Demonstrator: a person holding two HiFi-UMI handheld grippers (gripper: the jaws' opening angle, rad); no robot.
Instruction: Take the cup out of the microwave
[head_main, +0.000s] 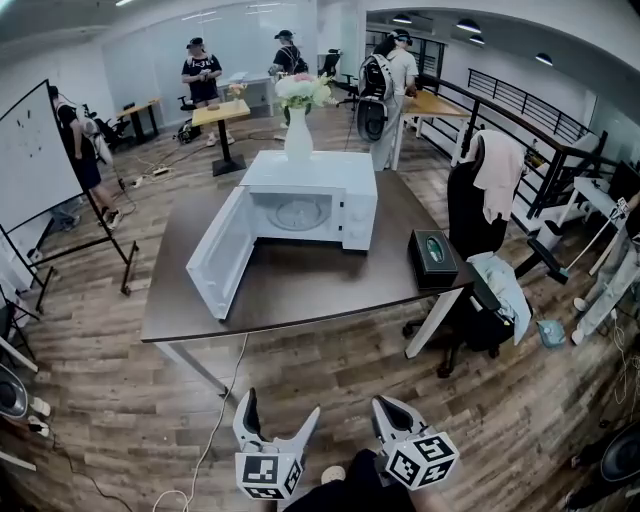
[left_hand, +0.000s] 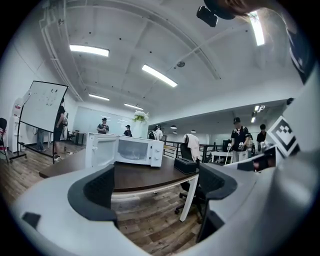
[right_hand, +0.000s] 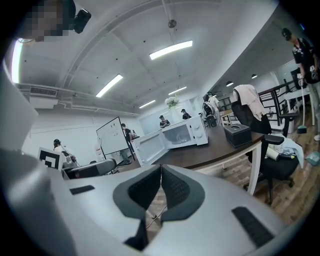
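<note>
The white microwave (head_main: 310, 200) stands on the dark brown table (head_main: 300, 290) with its door (head_main: 220, 255) swung fully open to the left. Inside I see only the glass turntable (head_main: 298, 213); no cup shows in any view. Both grippers are low and short of the table's near edge, over the wooden floor. My left gripper (head_main: 282, 405) is open, its jaws spread wide with nothing between them (left_hand: 155, 185). Beside it, my right gripper (head_main: 385, 405) is shut, its pads meeting on nothing (right_hand: 161, 170). The microwave (left_hand: 132, 151) lies well ahead of both.
A white vase of flowers (head_main: 298, 135) stands on top of the microwave. A black tissue box (head_main: 433, 257) sits at the table's right edge. A draped office chair (head_main: 480, 200) is to the right, a whiteboard (head_main: 35, 160) to the left, and several people stand at the back.
</note>
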